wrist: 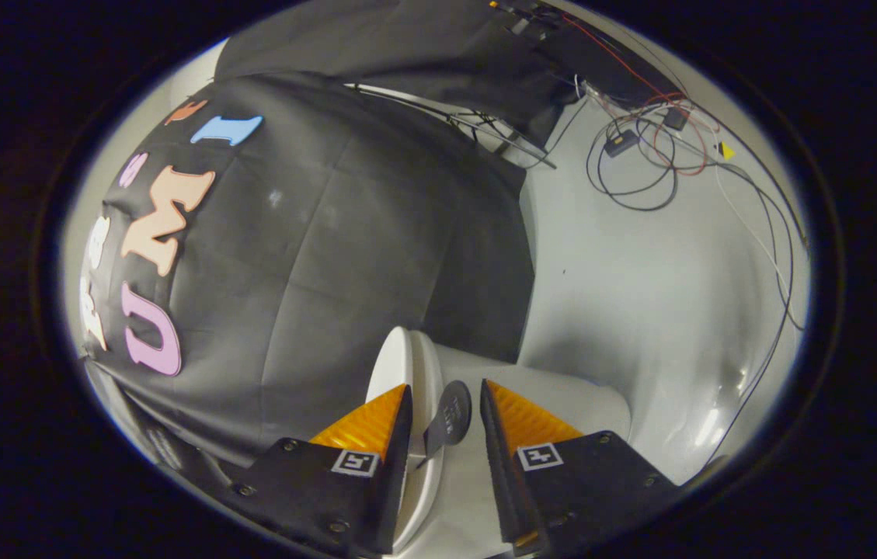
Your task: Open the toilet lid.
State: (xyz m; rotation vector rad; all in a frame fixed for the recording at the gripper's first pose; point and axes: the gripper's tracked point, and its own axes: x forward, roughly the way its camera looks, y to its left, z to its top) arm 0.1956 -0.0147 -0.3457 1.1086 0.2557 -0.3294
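Note:
The white toilet lid (405,353) shows edge-on, running between my fingers and a little beyond their tips. A dark round tab (451,413) sticks out from the lid's side into the gap between the fingers. My gripper (446,387) is open. Its left finger (376,423) lies along the lid's outer face, and its right finger (520,419) stands apart from the tab with a gap showing. Behind the right finger lies the white toilet body (570,392). Whether the left finger touches the lid is hard to tell.
The booth's black cloth wall (345,233) hangs close behind the lid. A white surface (640,295) spreads to the right of it, with loose cables and small boxes (640,147) at its far end.

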